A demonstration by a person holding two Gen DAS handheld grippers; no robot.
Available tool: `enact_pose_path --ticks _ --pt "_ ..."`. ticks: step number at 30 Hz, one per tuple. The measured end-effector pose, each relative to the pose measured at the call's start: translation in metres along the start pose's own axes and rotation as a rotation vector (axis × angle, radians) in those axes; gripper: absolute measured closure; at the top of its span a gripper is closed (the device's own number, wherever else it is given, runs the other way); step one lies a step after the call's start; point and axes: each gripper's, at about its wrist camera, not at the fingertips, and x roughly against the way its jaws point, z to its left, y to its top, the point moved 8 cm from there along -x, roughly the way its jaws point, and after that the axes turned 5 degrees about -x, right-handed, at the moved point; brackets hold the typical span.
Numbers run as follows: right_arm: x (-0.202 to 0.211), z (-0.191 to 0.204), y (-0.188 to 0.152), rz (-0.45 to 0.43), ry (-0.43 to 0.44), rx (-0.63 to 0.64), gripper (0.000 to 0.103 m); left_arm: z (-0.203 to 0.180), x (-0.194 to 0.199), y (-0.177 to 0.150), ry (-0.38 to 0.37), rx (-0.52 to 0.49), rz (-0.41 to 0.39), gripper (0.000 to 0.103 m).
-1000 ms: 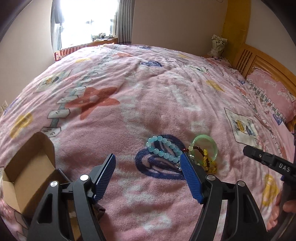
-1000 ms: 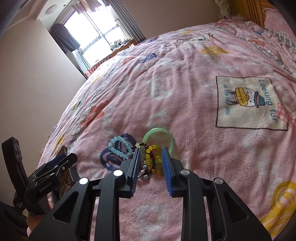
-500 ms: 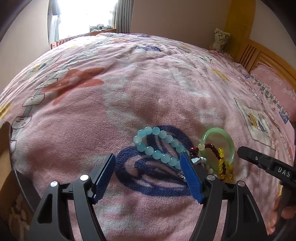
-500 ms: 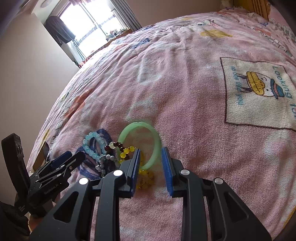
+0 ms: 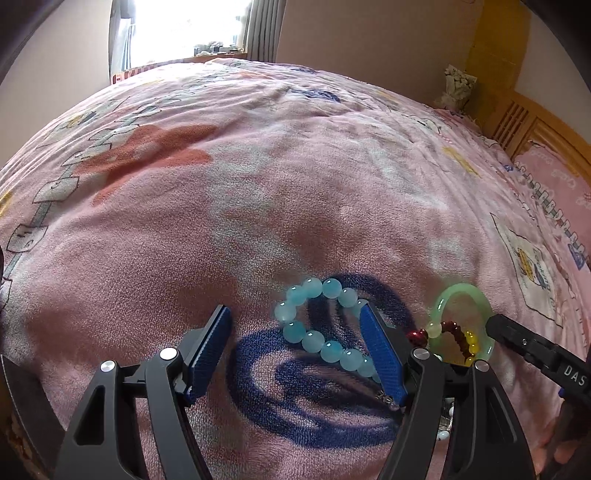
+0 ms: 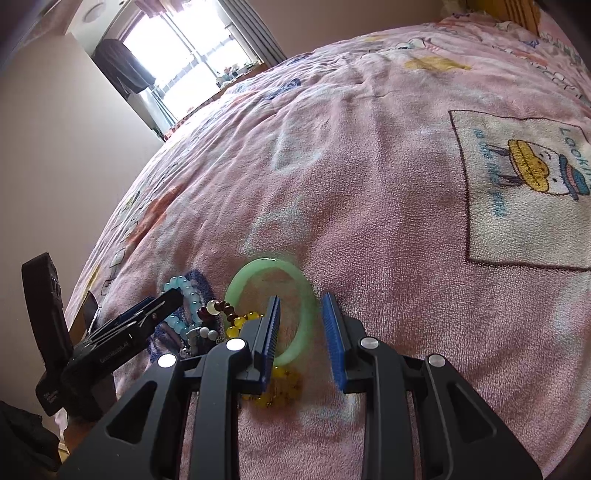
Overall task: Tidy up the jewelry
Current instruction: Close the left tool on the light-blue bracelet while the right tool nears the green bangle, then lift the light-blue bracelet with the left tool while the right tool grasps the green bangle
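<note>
Three bracelets lie together on the pink blanket. A light blue bead bracelet (image 5: 321,328) sits between the fingers of my left gripper (image 5: 293,312), close to the right finger; the jaws stand wide and touch nothing. Right of it are a green bangle (image 5: 460,290) and a red-and-yellow bead bracelet (image 5: 458,334). In the right wrist view, my right gripper (image 6: 302,299) straddles the near right rim of the green bangle (image 6: 258,266) with narrow jaws, pads not pressing it. Yellow beads (image 6: 273,395) lie under its left finger. The blue beads (image 6: 184,291) are partly hidden by the left gripper's finger (image 6: 155,306).
The pink blanket (image 5: 258,184) covers the whole bed. A wooden headboard (image 5: 524,118) and a pink pillow (image 5: 554,177) lie at the far right. A cartoon patch (image 6: 517,184) is right of the bangle. A window (image 5: 184,26) is beyond the bed.
Both grippers have come down and forward onto the jewelry. The cardboard box has slipped out of the left view. The bangle's rim now lies between the right fingers. Neither opening changed.
</note>
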Motion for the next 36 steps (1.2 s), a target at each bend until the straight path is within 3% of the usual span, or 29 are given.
enact_pose_path --ticks 6,11,14,19,22,26,30,36 --pt "-0.002 0.006 -0.002 -0.007 -0.021 0.032 0.078 0.002 0.004 -0.002 -0.015 0.020 -0.025 0.031" --pt "-0.002 0.006 -0.003 -0.008 -0.027 0.040 0.078 0.007 0.004 -0.002 -0.034 0.054 -0.028 0.038" --pt "-0.006 0.004 -0.005 -0.003 -0.028 0.037 0.078 0.003 -0.009 -0.001 -0.018 0.016 0.007 0.038" --pt "-0.012 0.004 -0.008 -0.016 -0.057 0.055 0.081 0.003 -0.014 0.000 0.007 -0.007 -0.004 0.038" --pt "-0.011 0.001 -0.008 -0.025 -0.074 0.053 0.090 0.012 -0.010 0.001 0.002 0.032 -0.022 0.054" --pt "-0.009 -0.001 -0.007 -0.037 -0.068 0.039 0.091 0.022 -0.009 0.002 -0.024 0.079 -0.038 0.075" --pt "-0.004 0.001 -0.005 -0.065 -0.088 0.052 0.093 0.025 -0.007 0.003 -0.043 0.102 -0.049 0.085" --pt "0.002 0.005 -0.001 -0.092 -0.100 0.077 0.092 0.023 0.001 0.004 -0.054 0.099 -0.076 0.088"
